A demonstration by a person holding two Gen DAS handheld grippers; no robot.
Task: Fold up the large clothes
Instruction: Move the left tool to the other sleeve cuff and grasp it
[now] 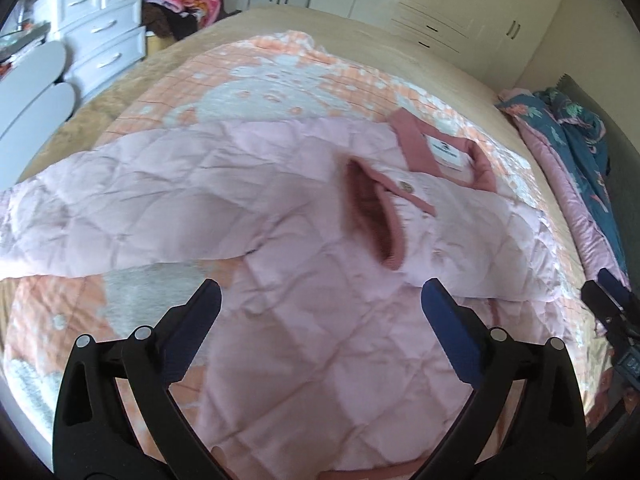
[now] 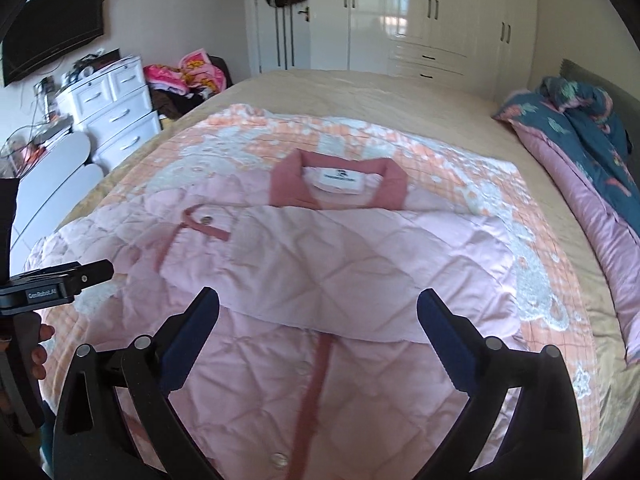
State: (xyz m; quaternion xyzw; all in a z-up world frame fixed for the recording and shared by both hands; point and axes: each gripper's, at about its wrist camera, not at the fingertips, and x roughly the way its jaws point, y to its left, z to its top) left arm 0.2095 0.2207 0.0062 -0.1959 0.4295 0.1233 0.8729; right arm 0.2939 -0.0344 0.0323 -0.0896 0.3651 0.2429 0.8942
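A pale pink quilted jacket with a darker pink collar lies front-up on a peach and white blanket on the bed. Its right sleeve is folded across the chest, with the dark pink cuff opening facing up. The left sleeve stretches out to the left. My left gripper is open above the jacket body, holding nothing. My right gripper is open above the folded sleeve and the snap placket, empty. The left gripper also shows at the left edge of the right wrist view.
The beige bed carries a rolled blue floral quilt along its right side. A white drawer unit and a pile of pink clothes stand at the left. White wardrobes line the far wall.
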